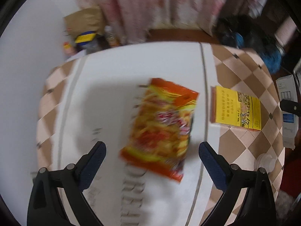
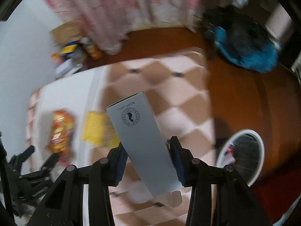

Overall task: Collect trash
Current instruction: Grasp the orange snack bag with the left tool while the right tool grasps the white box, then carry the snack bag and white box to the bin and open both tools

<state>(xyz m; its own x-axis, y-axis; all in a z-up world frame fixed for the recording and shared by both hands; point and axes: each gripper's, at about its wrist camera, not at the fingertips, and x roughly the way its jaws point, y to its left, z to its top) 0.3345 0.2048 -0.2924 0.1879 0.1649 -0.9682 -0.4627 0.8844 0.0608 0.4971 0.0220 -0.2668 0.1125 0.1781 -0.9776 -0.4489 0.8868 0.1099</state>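
An orange and yellow snack bag point(image 1: 161, 126) lies on the white part of the tablecloth, between and just ahead of my open left gripper point(image 1: 152, 152). A yellow box point(image 1: 237, 109) lies to its right on the checked cloth. My right gripper point(image 2: 147, 156) is shut on a tall grey carton point(image 2: 143, 141) and holds it above the table. The snack bag point(image 2: 60, 131) and the yellow box point(image 2: 96, 128) also show in the right wrist view, with the left gripper point(image 2: 40, 154) beside the bag. A white-rimmed bin point(image 2: 244, 150) stands on the floor to the right.
The table point(image 1: 250, 71) has a pink and brown checked cloth. A clear lid point(image 1: 265, 162) lies near its right edge. A blue and black bundle point(image 2: 244, 45) lies on the brown floor. A cardboard box point(image 1: 84, 22) and clutter sit by the far wall.
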